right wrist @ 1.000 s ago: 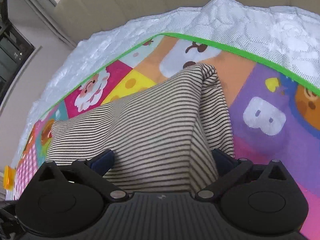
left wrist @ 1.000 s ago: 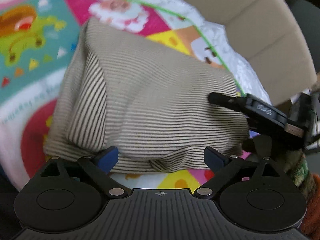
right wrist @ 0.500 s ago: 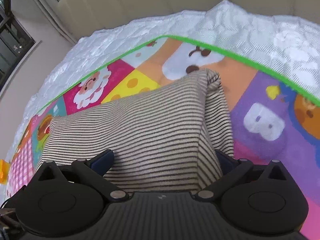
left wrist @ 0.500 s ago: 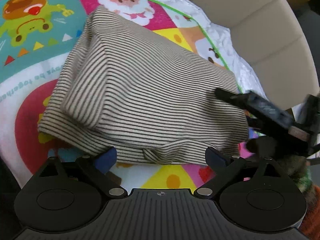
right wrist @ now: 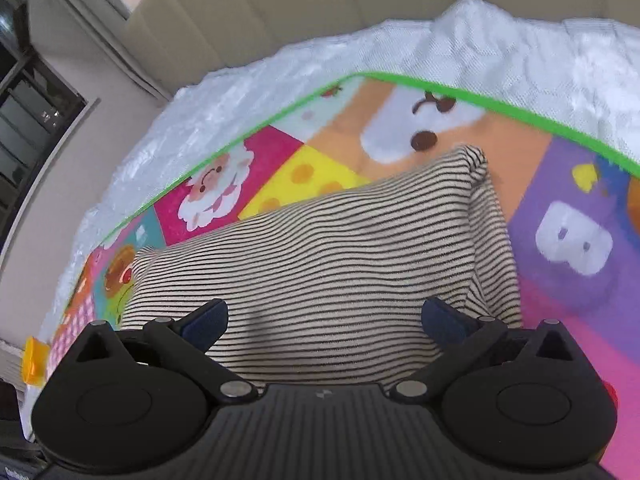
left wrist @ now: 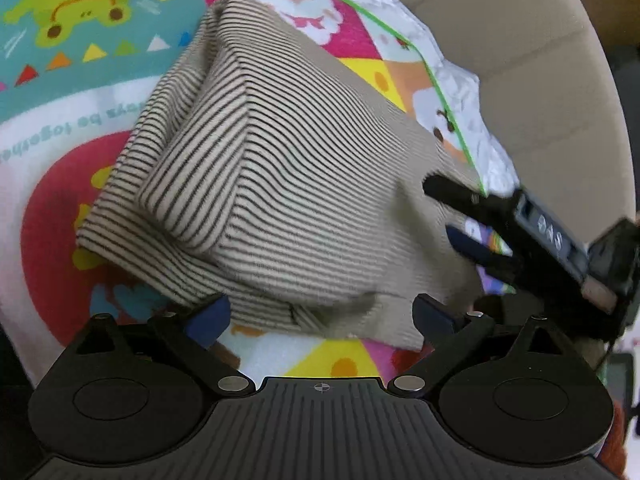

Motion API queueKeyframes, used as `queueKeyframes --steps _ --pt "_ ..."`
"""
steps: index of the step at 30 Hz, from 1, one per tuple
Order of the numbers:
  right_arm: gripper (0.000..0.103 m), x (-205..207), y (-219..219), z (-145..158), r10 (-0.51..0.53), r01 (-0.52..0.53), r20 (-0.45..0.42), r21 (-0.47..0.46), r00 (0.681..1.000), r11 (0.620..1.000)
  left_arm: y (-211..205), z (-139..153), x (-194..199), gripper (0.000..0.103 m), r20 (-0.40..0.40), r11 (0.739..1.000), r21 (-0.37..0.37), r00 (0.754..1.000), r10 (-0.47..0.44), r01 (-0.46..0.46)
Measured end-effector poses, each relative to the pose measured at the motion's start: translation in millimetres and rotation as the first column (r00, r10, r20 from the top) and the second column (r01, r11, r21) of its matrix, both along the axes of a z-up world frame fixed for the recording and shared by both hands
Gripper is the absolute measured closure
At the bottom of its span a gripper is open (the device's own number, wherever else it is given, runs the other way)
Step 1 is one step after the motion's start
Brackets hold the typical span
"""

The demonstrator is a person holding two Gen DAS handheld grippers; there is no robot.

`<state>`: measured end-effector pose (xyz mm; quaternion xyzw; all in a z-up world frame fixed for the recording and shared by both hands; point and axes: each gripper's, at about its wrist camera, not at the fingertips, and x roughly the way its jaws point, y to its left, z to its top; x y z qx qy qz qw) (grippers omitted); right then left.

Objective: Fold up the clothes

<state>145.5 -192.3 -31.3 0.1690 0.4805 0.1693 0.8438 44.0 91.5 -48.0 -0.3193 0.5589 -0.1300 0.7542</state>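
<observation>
While the striped garment [left wrist: 288, 184] lies in a folded bundle on the cartoon play mat [left wrist: 60, 92], both tools stand released and hold nothing. The left gripper [left wrist: 322, 316] has its jaws spread, the bundle's near hem lying just ahead of and between the blue pads [left wrist: 208, 318]. The right gripper [right wrist: 322, 320] is likewise spread wide, hovering over the bundle's other side, with cloth showing between its fingers; whether the pads touch the fabric cannot be told.

Assessment: the fold appears largely made, with a loose, puckered hem directly ahead of the left tool. Recommended practice: take that hem with the left tool, close only on the layers intended, and draw it flat. The right tool, seen blurred to the left tool's right, should steady the far side.
</observation>
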Motion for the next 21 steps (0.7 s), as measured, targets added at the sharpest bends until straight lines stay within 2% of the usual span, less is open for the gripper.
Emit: queueKeyframes --steps 3,5,7,9,11,14,17,21 --pt "0.000 0.8 4.1 2.1 0.053 -0.054 -0.016 -0.048 0.998 0.997 3.5 -2.1 8.3 0.001 0.012 0.999 -0.026 0.999 0.043 -0.043" --pt "0.000 2.7 2.5 10.3 0.060 -0.061 -0.009 -0.044 0.998 0.997 3.1 3.5 13.4 0.001 0.076 0.999 0.005 0.996 0.048 -0.049" --pt "0.000 6.3 -4.8 26.6 0.028 -0.026 0.065 -0.039 0.998 0.999 3.5 4.0 21.6 0.001 0.103 0.998 0.028 0.994 0.048 -0.051" --pt "0.000 15.6 -11.6 40.6 -0.004 0.016 0.141 -0.084 0.990 0.996 5.1 2.0 31.1 0.001 0.103 0.998 0.031 0.993 0.052 -0.055" --pt "0.000 32.0 -18.4 47.9 -0.026 0.050 0.177 -0.130 0.984 0.990 5.2 5.0 41.4 0.001 0.133 0.997 0.053 0.990 0.040 -0.047" --pt "0.000 60.5 -26.2 40.9 -0.050 0.096 0.194 -0.235 0.980 0.967 9.1 7.1 62.5 0.002 0.177 0.995 0.086 0.984 0.030 -0.046" --pt "0.000 81.9 -27.1 21.7 -0.029 0.095 0.190 -0.348 0.981 0.933 14.8 6.1 95.6 0.002 0.209 0.993 0.110 0.978 0.023 -0.047" --pt "0.000 88.4 -28.3 -1.5 -0.003 0.062 0.149 -0.393 0.989 0.918 16.8 4.2 153.6 0.002 0.275 0.986 0.166 0.961 -0.037 -0.010"
